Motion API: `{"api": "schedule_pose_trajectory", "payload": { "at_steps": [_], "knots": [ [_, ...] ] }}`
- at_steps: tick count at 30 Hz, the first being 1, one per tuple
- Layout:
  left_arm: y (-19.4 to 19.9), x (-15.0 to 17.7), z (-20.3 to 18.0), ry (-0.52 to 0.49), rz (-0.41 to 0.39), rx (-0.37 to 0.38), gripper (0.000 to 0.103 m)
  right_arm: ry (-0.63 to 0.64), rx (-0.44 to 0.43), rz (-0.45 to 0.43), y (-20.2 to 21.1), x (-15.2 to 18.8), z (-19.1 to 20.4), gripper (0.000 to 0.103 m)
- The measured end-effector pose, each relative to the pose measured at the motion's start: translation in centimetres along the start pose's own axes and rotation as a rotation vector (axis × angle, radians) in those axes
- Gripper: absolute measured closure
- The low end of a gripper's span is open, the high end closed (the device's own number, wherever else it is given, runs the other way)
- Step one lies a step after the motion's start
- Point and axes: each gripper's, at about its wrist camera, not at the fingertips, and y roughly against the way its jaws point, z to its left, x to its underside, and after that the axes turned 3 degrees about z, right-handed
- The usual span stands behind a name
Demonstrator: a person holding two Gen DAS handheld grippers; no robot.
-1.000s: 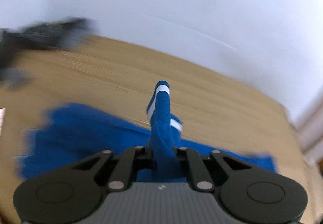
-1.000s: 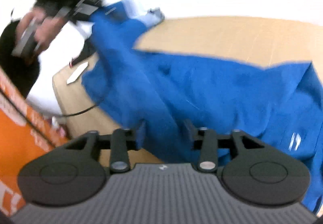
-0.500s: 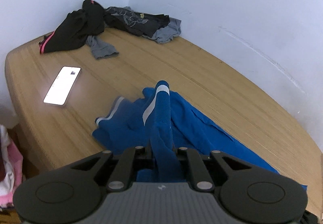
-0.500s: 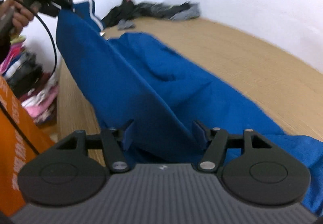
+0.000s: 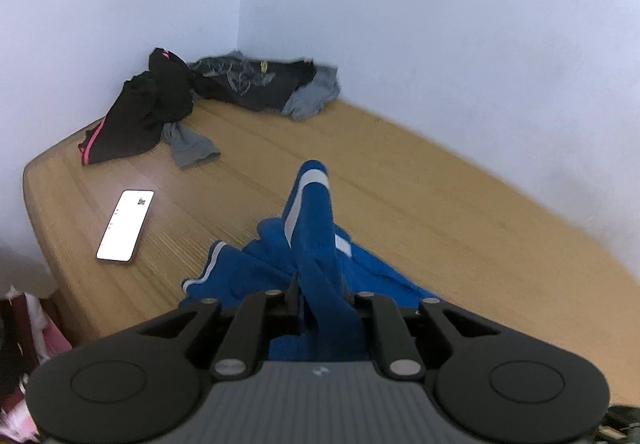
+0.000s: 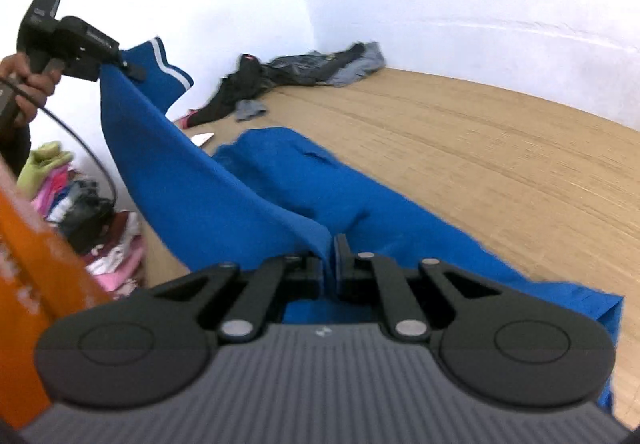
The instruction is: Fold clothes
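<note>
A blue garment with white stripes (image 6: 280, 179) lies partly on the wooden table (image 6: 480, 147) and is stretched between my two grippers. My left gripper (image 5: 320, 284) is shut on a striped cuff of it (image 5: 312, 203), which sticks up past the fingers. In the right wrist view the left gripper (image 6: 120, 61) holds that end high at the left. My right gripper (image 6: 329, 248) is shut on a lower edge of the blue garment, just above the table's near side.
A heap of black and grey clothes (image 5: 224, 91) lies in the far corner of the table. A phone with a lit screen (image 5: 125, 226) lies near the table's left edge. Piles of coloured clothes (image 6: 80, 203) and an orange object (image 6: 36, 244) sit beside the table.
My right gripper, open around the fabric before, has closed on the garment's edge. My left gripper has kept its hold and swung its view toward the corner with the clothes heap.
</note>
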Motion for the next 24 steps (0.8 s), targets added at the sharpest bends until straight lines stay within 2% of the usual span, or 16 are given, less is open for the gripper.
{"api": "schedule_pose_trajectory", "payload": {
  "at_steps": [5,6,7,8,10,11,13,15,16,17,19,21,23,24],
  "knots": [
    [-13.9,-2.8,-3.8,-0.049,0.139,-0.2,0.077,-0.059,0.091,0.12,-6.9,-1.6,-3.9,0.095],
    [-16.3,-3.0,-4.4,-0.067,0.167,-0.234,0.071,-0.077,0.121,0.151,-8.3,-1.6,-4.6,0.095],
    [-17.8,-2.9,-4.7,-0.081,0.188,-0.243,0.063,-0.09,0.157,0.185,-9.6,-1.5,-5.3,0.093],
    [-18.6,-2.8,-4.9,-0.097,0.192,-0.235,0.061,-0.092,0.198,0.224,-11.0,-1.3,-5.7,0.092],
    [-18.8,-2.7,-5.4,-0.144,0.145,-0.219,0.057,-0.074,0.249,0.283,-12.9,-0.9,-5.7,0.093],
    [-18.5,-2.9,-5.7,-0.171,0.118,-0.219,0.052,-0.062,0.258,0.274,-13.1,-0.9,-5.2,0.092],
    [-17.5,-3.5,-6.2,-0.234,0.072,-0.233,0.036,-0.055,0.275,0.27,-13.0,-1.0,-4.6,0.09],
    [-16.1,-4.4,-6.0,-0.274,0.042,-0.218,0.032,-0.064,0.299,0.271,-12.6,-1.1,-4.5,0.08],
    [-15.3,-4.8,-5.8,-0.29,0.03,-0.206,0.03,-0.067,0.33,0.267,-12.0,-1.1,-4.6,0.07],
    [-14.6,-5.1,-5.4,-0.302,0.016,-0.194,0.029,-0.071,0.362,0.257,-11.4,-1.1,-4.6,0.065],
    [-13.4,-5.6,-4.3,-0.31,-0.01,-0.169,0.024,-0.081,0.434,0.219,-9.9,-1.0,-4.2,0.062],
    [-12.3,-5.8,-3.1,-0.313,-0.033,-0.14,0.023,-0.085,0.519,0.175,-8.5,-1.1,-3.0,0.061],
    [-11.5,-5.5,-1.3,-0.309,-0.046,-0.105,0.022,-0.057,0.594,0.123,-7.3,-1.7,-0.5,0.061],
    [-11.3,-5.2,-0.4,-0.314,-0.042,-0.091,0.022,-0.029,0.602,0.1,-7.0,-2.1,1.2,0.06]
  ]
}}
